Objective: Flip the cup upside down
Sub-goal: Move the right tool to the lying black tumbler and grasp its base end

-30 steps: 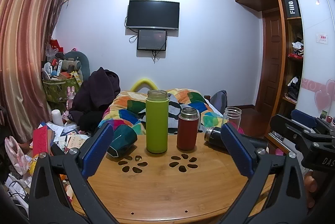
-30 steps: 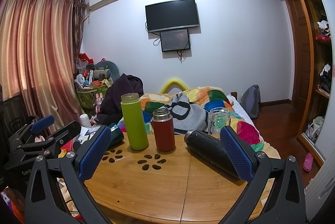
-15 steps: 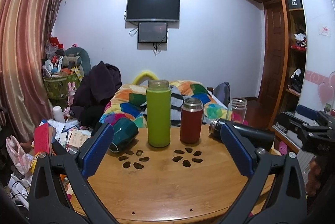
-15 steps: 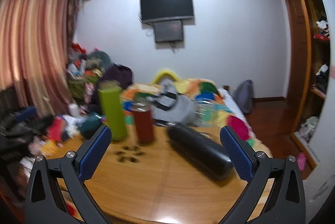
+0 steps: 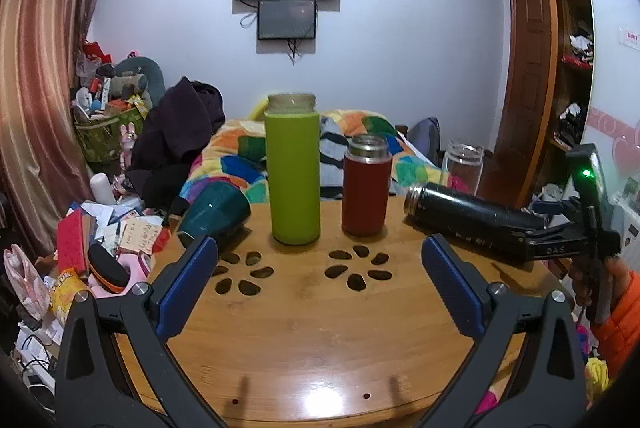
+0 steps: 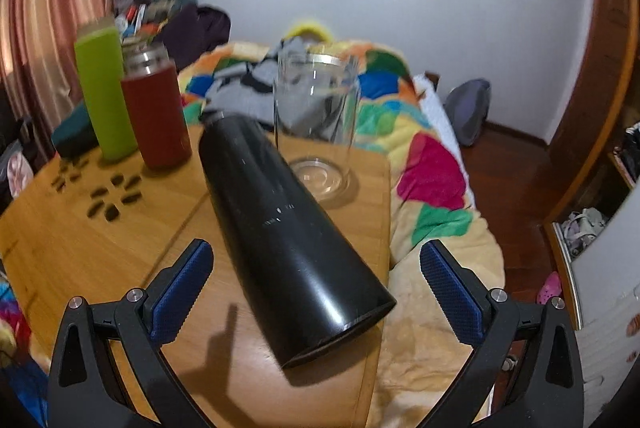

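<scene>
A black cup lies on its side at the right of the round wooden table, mouth toward the table's middle and base toward me. My right gripper is open, its blue pads either side of the cup's base end without touching. In the left wrist view the black cup lies at the right, with the right gripper at its base. My left gripper is open and empty over the table's near middle.
A green bottle, a red flask and a clear glass jar stand upright on the table. A dark teal cup lies on its side at the left. A bed with a colourful quilt lies behind.
My right gripper has moved forward and down to the black cup, so its base now lies between the open pads. My left gripper has shifted slightly and stays open.
</scene>
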Available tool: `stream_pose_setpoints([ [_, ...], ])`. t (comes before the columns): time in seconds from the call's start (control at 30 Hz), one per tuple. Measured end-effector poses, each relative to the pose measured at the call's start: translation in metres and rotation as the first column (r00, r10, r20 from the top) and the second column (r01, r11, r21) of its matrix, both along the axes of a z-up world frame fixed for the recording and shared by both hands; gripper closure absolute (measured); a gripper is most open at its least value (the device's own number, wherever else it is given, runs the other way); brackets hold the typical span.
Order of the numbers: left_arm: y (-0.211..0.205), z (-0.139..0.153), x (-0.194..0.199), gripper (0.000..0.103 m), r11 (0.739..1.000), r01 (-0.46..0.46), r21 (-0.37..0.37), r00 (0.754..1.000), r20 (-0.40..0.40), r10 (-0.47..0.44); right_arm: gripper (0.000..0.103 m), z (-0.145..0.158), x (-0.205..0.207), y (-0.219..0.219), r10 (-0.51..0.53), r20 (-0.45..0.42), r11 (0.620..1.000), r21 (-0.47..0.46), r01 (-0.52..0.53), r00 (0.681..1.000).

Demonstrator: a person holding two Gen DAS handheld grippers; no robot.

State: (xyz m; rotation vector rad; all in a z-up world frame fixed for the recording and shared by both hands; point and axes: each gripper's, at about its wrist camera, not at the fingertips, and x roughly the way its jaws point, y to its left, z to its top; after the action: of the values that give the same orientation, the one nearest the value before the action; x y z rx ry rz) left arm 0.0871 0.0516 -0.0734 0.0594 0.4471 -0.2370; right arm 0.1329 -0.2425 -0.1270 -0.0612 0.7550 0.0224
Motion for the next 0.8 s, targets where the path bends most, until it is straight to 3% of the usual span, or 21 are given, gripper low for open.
stream_pose_setpoints([
  [0.1, -0.003, -0.005, 0.005, 0.000, 1.000, 0.013, 0.003, 1.000, -0.024, -0.013, 0.002, -0.013, 0.008, -0.004, 0.036, -0.057, 0.999, 0.012, -0.035, 0.998],
  [0.27, -0.005, -0.010, 0.007, 0.000, 1.000, 0.024, 0.002, 0.999, -0.045, -0.024, 0.022, -0.015, 0.003, 0.003, 0.072, -0.073, 0.997, 0.010, -0.071, 0.995],
  [0.57, -0.002, -0.014, 0.005, 0.000, 1.000, 0.022, -0.013, 0.998, -0.061, -0.023, 0.039, -0.010, -0.029, 0.032, 0.066, -0.038, 0.998, 0.025, -0.065, 0.997],
  [0.8, 0.002, -0.034, 0.002, 0.000, 0.999, 0.025, -0.042, 0.996, -0.090, -0.028, 0.041, 0.000, -0.064, 0.078, 0.053, -0.017, 0.999, -0.014, -0.053, 0.998],
])
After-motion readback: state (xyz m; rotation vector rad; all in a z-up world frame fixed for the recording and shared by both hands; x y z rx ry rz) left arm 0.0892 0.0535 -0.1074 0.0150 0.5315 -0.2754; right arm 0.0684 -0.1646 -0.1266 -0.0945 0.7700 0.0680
